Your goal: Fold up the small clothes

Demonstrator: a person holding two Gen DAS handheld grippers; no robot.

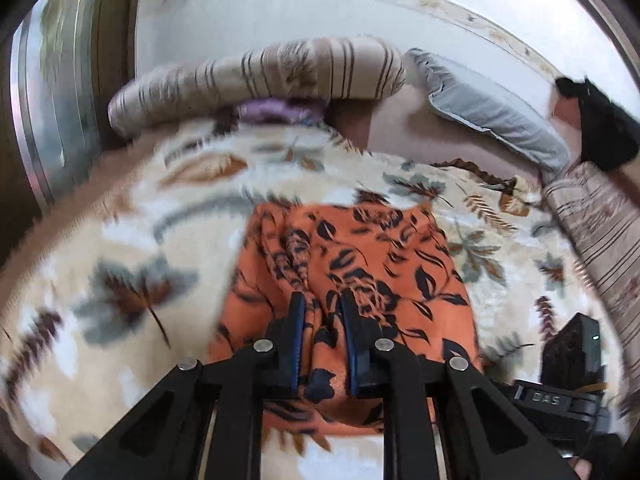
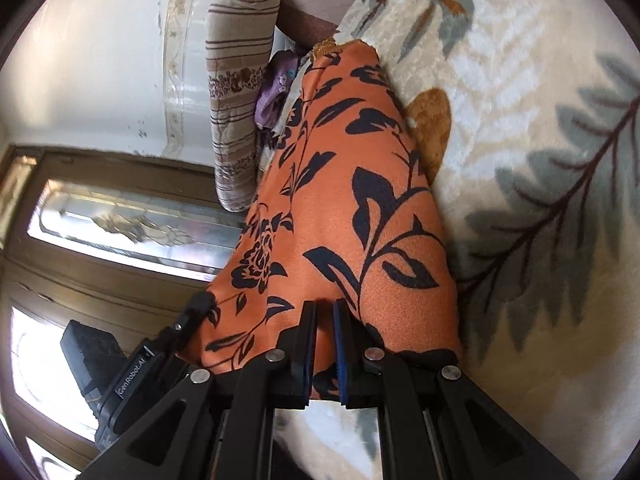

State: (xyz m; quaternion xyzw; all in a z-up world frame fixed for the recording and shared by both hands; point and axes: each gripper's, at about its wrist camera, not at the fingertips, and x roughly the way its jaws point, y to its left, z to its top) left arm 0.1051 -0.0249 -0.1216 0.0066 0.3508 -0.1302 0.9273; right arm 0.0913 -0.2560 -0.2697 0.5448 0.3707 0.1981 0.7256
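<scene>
An orange garment (image 1: 360,264) printed with dark leaves and flowers is spread on a cream leaf-patterned blanket (image 1: 120,240), and its near edge is gathered between both grippers. A bunched fold of that edge is clamped by the left gripper (image 1: 323,308), whose blue-lined jaws are drawn narrow around the cloth, so that the garment runs away from the fingertips across the blanket. In the right wrist view the same garment (image 2: 352,184) is seen stretched taut and tilted (that camera is rolled on its side), with its hem pinched by the right gripper (image 2: 324,312), whose jaws are nearly together. Beyond the garment's far end a striped cushion (image 1: 260,76) is seen, with a purple cloth (image 1: 276,110) tucked beneath it, and a grey pillow (image 1: 492,108) lies further right.
</scene>
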